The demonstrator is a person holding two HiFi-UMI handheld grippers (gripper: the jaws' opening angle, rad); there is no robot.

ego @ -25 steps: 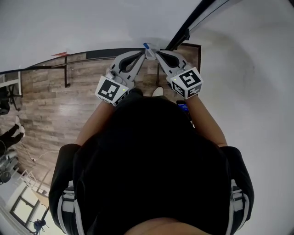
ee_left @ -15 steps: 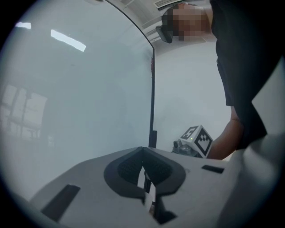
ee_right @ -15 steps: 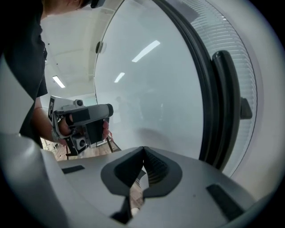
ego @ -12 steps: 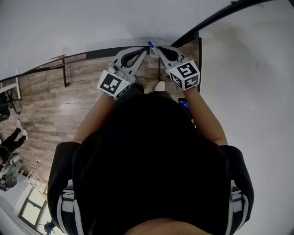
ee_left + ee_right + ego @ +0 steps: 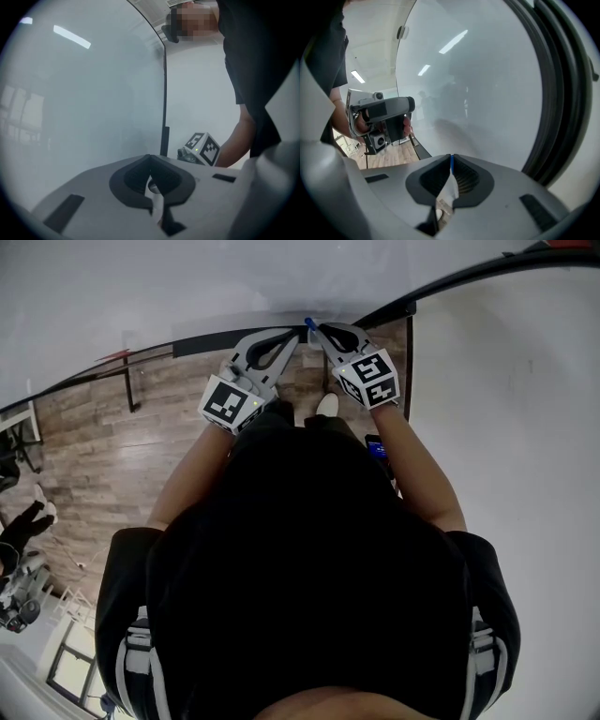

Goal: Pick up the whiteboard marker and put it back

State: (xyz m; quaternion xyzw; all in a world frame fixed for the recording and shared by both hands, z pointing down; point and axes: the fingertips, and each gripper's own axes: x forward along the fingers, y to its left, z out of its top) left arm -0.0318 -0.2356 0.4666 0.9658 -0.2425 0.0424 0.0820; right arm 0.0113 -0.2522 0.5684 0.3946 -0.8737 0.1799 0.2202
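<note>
Closest to my head camera I am seeing the person's black shirt [image 5: 309, 559] filling most of the frame, with both bare forearms reaching forward and away from the body. The right gripper [image 5: 451, 157] is clamping the whiteboard marker [image 5: 447, 192] lengthwise between its dark ribbed pads. The marker is showing a white barrel with a printed label, a round pale end near the camera, and a thin blue tip poking out just past the jaw tips. In the head view that blue tip [image 5: 308, 323] is sitting at the nose of the right gripper [image 5: 317, 330], right against the lower edge of the whiteboard [image 5: 187, 287].

The left gripper [image 5: 150, 158] is showing its jaws pressed together at the tips. A pale strip is lying in the gap behind them, and I cannot tell what it is. In the head view the left gripper [image 5: 292, 335] is angling in towards the right one, their noses nearly meeting just beside the marker tip, while the two marker cubes [image 5: 230, 404] are spreading apart.

Beyond the jaws, the right gripper view is looking onto the glossy whiteboard [image 5: 487, 84], which is reflecting ceiling lights, with its black frame [image 5: 555, 93] curving down the right side. Farthest below, the wooden floor [image 5: 112, 446] is stretching off to the left, and a white shoe [image 5: 325, 404] is peeking out between the arms.
</note>
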